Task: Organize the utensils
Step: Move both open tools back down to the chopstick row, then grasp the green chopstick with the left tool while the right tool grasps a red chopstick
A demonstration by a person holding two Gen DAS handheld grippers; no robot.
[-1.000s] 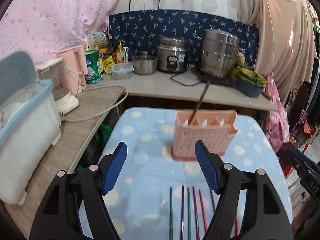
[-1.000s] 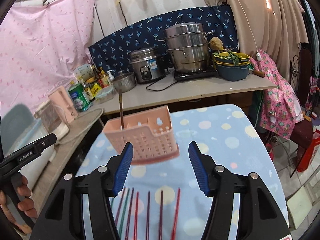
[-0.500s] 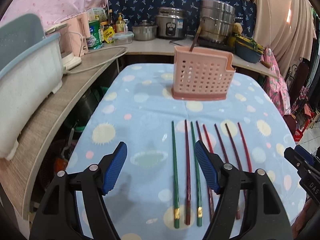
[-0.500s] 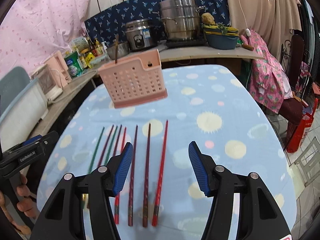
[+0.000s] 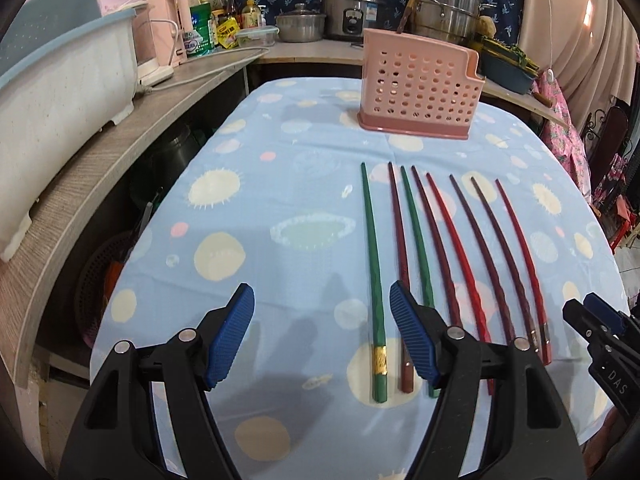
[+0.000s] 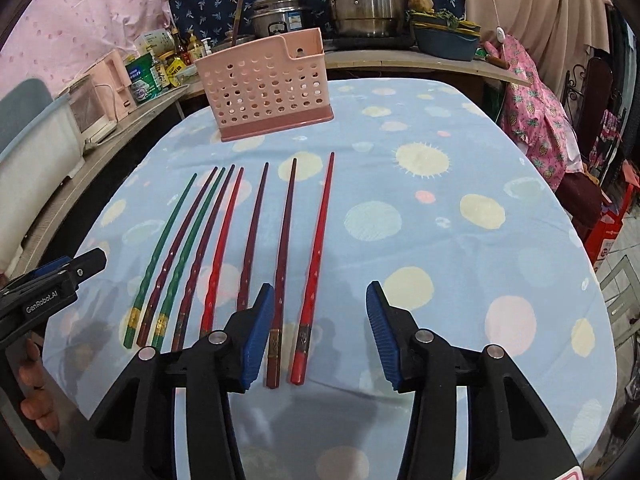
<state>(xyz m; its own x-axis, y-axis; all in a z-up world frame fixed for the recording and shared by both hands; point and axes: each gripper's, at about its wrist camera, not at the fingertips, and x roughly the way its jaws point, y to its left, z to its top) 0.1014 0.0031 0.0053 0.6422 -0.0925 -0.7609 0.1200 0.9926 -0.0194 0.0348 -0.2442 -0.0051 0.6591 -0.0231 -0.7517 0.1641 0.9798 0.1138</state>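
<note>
Left tool and right tool gape, empty.

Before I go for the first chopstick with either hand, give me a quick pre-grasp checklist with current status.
1. Left gripper jaws open and empty: ok.
2. Right gripper jaws open and empty: ok.
3. Eight chopsticks lie flat in a row on the blue spotted tablecloth, none stacked: ok.
4. Leftmost green chopstick with the gold band lies apart from its neighbours for a clean pinch: ok.
5. Rightmost bright red chopstick has bare cloth on its right: ok.
6. Pink perforated plastic utensil holder stands upright beyond the tips, one dark stick already inside: ok.
</note>
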